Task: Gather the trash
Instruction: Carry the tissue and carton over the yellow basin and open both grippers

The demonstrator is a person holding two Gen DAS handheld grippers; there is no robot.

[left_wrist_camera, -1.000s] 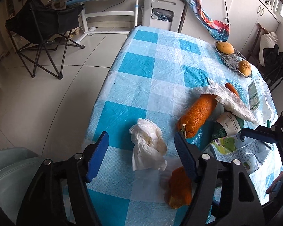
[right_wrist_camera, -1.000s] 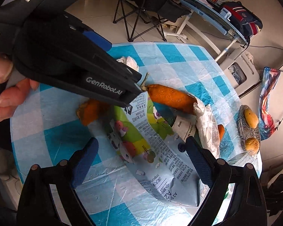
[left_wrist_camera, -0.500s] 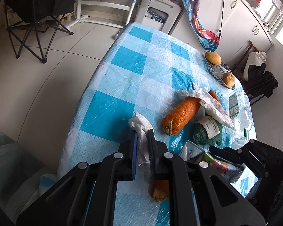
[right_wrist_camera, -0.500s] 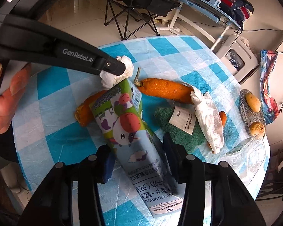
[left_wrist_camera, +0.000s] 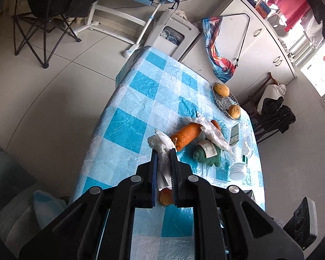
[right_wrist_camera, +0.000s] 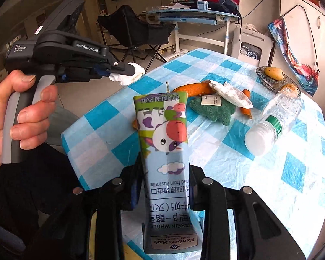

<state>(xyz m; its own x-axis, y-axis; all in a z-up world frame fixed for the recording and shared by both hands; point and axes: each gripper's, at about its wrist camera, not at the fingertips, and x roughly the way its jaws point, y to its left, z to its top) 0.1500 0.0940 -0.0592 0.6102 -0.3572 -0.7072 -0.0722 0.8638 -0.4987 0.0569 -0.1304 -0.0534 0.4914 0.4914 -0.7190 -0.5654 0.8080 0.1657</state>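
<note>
Left gripper (left_wrist_camera: 162, 151) clamps a crumpled white tissue (left_wrist_camera: 161, 143) between its blue pads, the wad sticking out past the fingertips and lifted clear of the table (left_wrist_camera: 127, 108); the right wrist view shows the same tissue hanging in the air off that gripper's tip, held out over the table's near-left corner, with a hand (right_wrist_camera: 21, 117) wrapped around the grey handle. Right gripper (right_wrist_camera: 164, 169) has a flattened milk carton (right_wrist_camera: 162, 134) between its fingers, jaws closing on the carton's lower part, pads pressed against both sides; carton stands up along the fingers, cartoon cow print facing the camera, raised off the blue-and-white checked tablecloth. On the table: an orange carrot-shaped plush (left_wrist_camera: 185, 135) lying just beyond the tissue, a crumpled clear plastic bag (left_wrist_camera: 212, 133) draped across its far end, a green plush toy (left_wrist_camera: 208, 155) with a white label beside it, and a second orange piece (left_wrist_camera: 165, 197) partly hidden behind the left gripper's fingers. A clear plastic bottle (right_wrist_camera: 273, 121) with a white cap and green band lies on its side to the right of the green plush. A basket (left_wrist_camera: 224, 101) with two round yellow-brown fruits sits near the far right edge of the table. A black folding chair (left_wrist_camera: 47, 6) and a blue-topped desk stand on the tiled floor beyond.
</note>
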